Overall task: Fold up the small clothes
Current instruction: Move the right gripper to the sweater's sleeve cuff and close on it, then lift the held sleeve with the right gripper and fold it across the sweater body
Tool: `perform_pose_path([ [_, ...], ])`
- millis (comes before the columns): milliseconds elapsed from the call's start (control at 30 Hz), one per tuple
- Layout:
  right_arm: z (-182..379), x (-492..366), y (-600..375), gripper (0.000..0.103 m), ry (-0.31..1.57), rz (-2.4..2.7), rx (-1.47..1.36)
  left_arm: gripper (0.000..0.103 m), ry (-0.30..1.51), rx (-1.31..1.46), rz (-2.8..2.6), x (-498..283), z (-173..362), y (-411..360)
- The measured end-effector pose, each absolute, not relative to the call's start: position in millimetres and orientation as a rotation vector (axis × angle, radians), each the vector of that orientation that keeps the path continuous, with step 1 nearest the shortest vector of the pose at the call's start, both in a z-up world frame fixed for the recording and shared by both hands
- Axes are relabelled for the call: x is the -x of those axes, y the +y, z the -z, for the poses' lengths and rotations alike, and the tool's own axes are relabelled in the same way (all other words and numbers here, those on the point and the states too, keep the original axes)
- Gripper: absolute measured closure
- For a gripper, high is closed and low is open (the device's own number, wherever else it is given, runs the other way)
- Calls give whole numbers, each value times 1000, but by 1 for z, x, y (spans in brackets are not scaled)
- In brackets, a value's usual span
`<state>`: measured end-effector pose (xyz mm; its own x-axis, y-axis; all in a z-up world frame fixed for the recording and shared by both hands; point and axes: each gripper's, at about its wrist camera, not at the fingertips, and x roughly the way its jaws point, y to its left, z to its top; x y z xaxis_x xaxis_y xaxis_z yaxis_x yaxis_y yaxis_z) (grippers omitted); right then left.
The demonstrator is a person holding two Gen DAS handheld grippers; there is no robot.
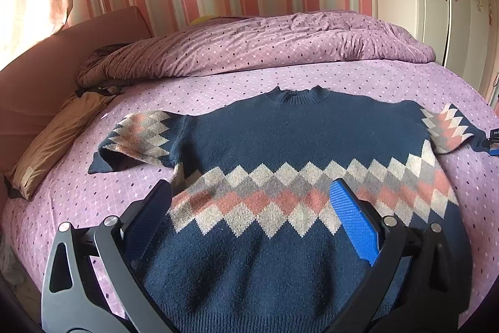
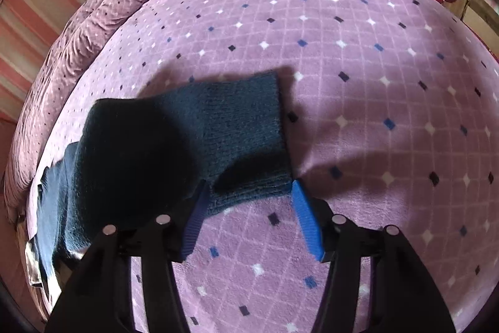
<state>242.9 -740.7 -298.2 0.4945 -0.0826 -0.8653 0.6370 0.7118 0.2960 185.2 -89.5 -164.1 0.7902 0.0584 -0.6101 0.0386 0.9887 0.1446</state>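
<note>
Evidently to start a fold, the right gripper [image 2: 248, 192] straddles the sweater [image 1: 280, 152] cuff [image 2: 249, 145] half-open, unpinched, while the left gripper [image 1: 251, 195] hovers wide above the hem

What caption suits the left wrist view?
Left tool, open, above a navy argyle sweater spread flat on a lilac bedspread.

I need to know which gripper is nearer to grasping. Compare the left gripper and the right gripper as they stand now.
The left gripper hovers over the sweater's diamond-patterned body; the right gripper sits at a plain navy ribbed edge of the sweater, low to the purple bedsheet. The left jaws stand wide with nothing pinched; the right jaws are narrower and bracket that edge, their pads apparently not pressing. Both have blue pads and point downward.
</note>
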Motion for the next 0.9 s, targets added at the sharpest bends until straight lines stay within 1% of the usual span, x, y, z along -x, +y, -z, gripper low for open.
perform_pose_path([
  [167,301,-247,-740,48,967,512,-634,3,654,-165,-9,-183,165,-92],
  [267,305,-254,-742,33,947,508,-659,3,658,-165,-3,-181,167,-92],
  [300,306,-260,-739,33,955,505,-638,3,658,-166,-4,-181,167,-92],
  [333,306,-264,-736,35,967,507,-607,3,659,-167,-6,-180,168,-91],
  [367,306,-267,-733,52,974,509,-583,3,660,-166,-6,-180,169,-91],
  [400,303,-268,-732,87,965,494,-579,3,665,-166,-7,-180,170,-90],
  [433,302,-268,-731,89,955,469,-597,3,672,-163,-7,-180,172,-89],
  [567,296,-274,-720,89,971,470,-517,3,678,-167,-6,-178,173,-89],
  [733,281,-262,-720,89,924,486,-504,3,666,-168,-1,-175,168,-89],
  [900,250,-245,-726,90,859,543,-467,3,655,-150,7,-170,162,-84],
])
